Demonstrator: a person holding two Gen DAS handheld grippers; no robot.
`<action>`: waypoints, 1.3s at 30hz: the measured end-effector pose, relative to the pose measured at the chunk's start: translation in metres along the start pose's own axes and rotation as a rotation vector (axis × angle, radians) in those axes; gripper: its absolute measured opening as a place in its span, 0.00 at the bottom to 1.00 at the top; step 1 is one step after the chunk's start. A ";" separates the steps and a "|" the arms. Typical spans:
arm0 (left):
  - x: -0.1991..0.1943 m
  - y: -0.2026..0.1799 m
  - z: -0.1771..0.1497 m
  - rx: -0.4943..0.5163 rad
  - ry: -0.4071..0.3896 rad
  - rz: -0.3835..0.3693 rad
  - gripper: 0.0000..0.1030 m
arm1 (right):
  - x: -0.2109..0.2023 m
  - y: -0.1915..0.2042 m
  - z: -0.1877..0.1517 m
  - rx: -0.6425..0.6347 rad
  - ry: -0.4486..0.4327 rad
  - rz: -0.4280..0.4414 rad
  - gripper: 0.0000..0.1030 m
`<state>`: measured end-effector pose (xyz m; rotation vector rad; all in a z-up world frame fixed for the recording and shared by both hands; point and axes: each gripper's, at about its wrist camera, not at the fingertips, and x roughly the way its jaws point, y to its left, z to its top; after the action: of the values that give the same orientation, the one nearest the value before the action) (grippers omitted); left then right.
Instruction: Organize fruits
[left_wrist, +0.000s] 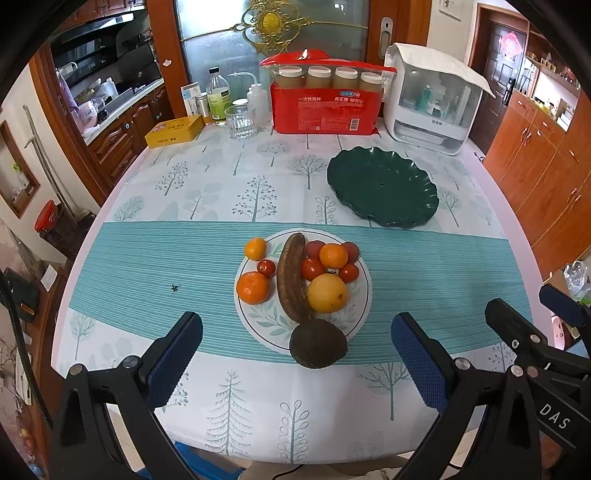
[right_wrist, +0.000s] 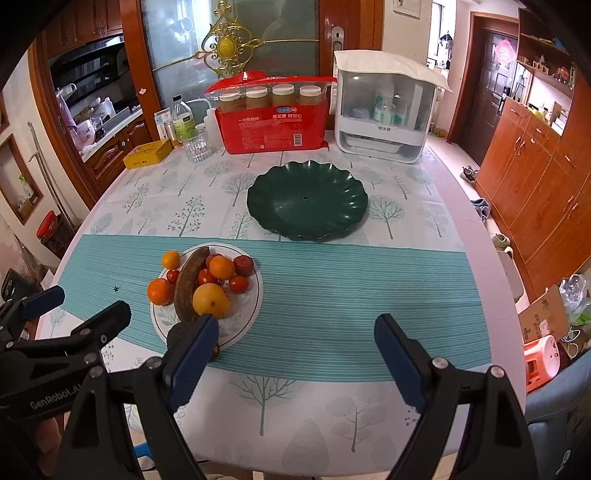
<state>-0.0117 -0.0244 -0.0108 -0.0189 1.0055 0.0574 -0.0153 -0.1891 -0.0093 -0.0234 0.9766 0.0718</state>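
A white leaf-patterned plate holds mixed fruit: a brown banana, a yellow orange, tangerines, small tomatoes and a dark avocado at its near rim. Beyond it lies an empty dark green scalloped plate. My left gripper is open, with the avocado just ahead between its fingers. My right gripper is open over the cloth, right of the fruit plate; its left finger hides part of the avocado.
At the table's far edge stand a red package with jars, a white box with a clear front, a glass, bottles and a yellow tin. Wooden cabinets line the right side.
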 end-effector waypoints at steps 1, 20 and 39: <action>0.000 0.000 0.000 0.001 -0.001 0.003 0.99 | 0.000 0.000 0.000 0.000 0.000 0.003 0.84; 0.003 0.022 0.020 0.065 -0.020 -0.022 0.99 | -0.001 0.023 0.010 0.057 -0.009 -0.041 0.84; 0.020 0.076 0.042 0.090 -0.013 -0.058 0.99 | 0.012 0.077 0.020 0.065 0.028 -0.081 0.84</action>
<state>0.0303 0.0537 -0.0037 0.0340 0.9929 -0.0408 0.0026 -0.1102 -0.0072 -0.0043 1.0041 -0.0353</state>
